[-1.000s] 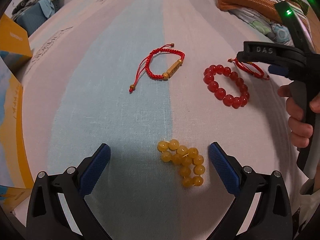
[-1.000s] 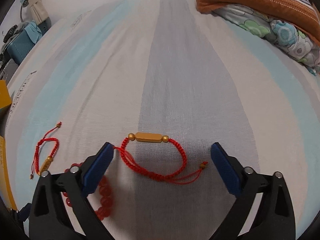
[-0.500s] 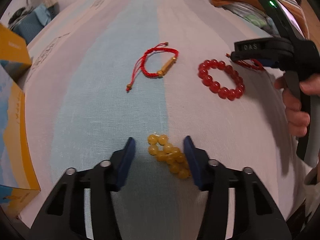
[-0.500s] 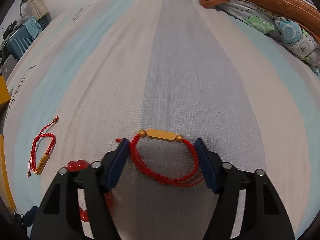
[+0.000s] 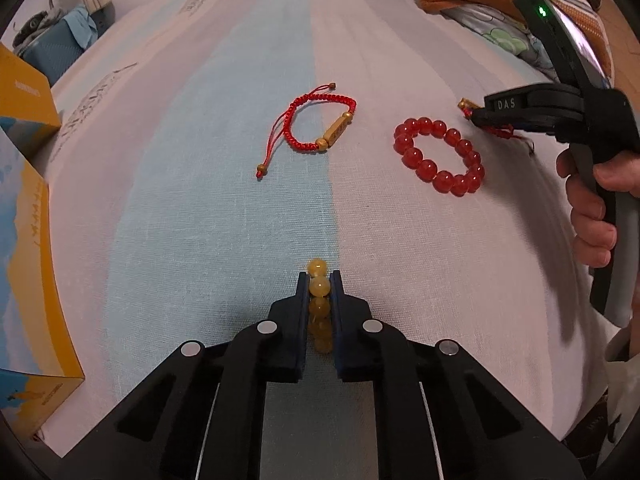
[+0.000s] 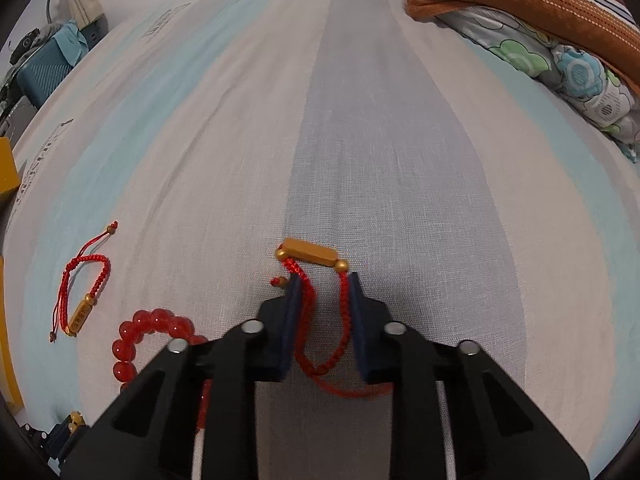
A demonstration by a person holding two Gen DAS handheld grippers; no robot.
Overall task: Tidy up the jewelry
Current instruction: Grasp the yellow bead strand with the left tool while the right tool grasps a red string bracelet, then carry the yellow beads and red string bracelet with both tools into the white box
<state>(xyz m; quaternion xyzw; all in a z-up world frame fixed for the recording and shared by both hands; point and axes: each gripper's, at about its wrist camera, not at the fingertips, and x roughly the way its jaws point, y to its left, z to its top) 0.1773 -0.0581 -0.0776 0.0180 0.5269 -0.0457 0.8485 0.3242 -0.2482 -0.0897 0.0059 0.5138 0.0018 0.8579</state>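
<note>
My left gripper (image 5: 319, 276) is shut on a yellow bead bracelet (image 5: 319, 286), squeezed into a line between the pads on the striped bedsheet. My right gripper (image 6: 322, 280) is nearly shut, its jaws closing around a red cord bracelet with a gold bar (image 6: 310, 255); a small gap still shows between the pads. A second red cord bracelet (image 5: 316, 124) lies ahead of the left gripper; it also shows in the right wrist view (image 6: 82, 292). A red bead bracelet (image 5: 438, 156) lies to its right, beside the right gripper (image 5: 476, 114).
A yellow and blue cardboard box (image 5: 28, 240) stands at the left edge of the bed. Folded orange and floral bedding (image 6: 540, 20) lies at the far right. A blue case (image 6: 40, 68) sits beyond the bed's far left edge.
Both grippers have closed from wide open. The left has pinched the yellow beads together. The right has narrowed around the red cord bracelet, bunching its loop.
</note>
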